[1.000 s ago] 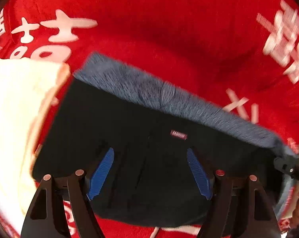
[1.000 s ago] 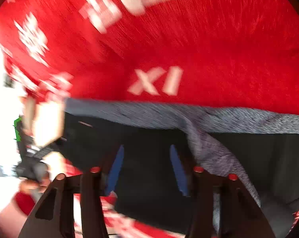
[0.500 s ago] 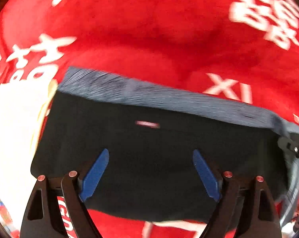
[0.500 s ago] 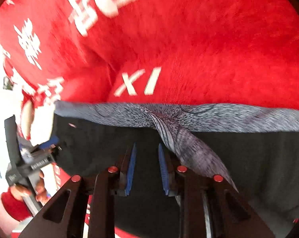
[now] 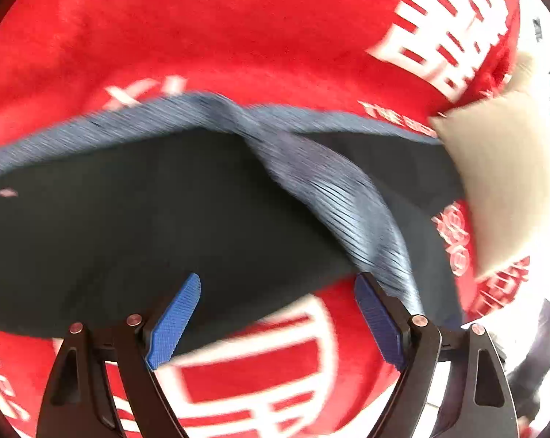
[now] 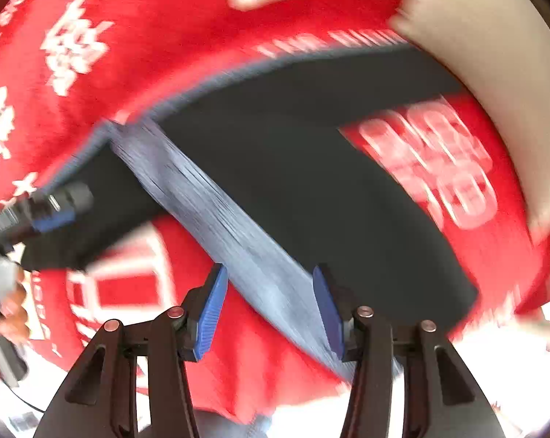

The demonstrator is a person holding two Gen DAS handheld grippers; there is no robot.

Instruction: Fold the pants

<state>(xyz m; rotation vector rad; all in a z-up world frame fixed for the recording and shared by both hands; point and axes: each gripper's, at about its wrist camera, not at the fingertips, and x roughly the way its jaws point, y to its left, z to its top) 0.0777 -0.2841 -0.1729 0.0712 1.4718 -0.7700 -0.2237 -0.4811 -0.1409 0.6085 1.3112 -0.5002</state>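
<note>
The pants (image 5: 147, 219) are black with a blue-grey ribbed waistband (image 5: 333, 197) and lie on a red blanket. In the left wrist view my left gripper (image 5: 278, 321) is open over the pants' near edge, touching nothing. In the right wrist view the pants (image 6: 311, 153) spread across the middle. A grey band strip (image 6: 238, 241) runs diagonally down between the fingers of my right gripper (image 6: 271, 310), which is open. The left gripper (image 6: 52, 208) shows at the left edge of that view, held by a hand.
The red blanket with white characters (image 5: 238, 29) covers the whole surface. A cream pillow (image 5: 501, 182) lies at the right of the pants, seen also in the right wrist view (image 6: 493, 54). The blanket's front edge (image 6: 275, 401) drops off below the right gripper.
Both grippers have swung to the right over the pants. The right gripper's jaws closed to nearly shut half a second ago and are wide apart now. The pillow came into view.
</note>
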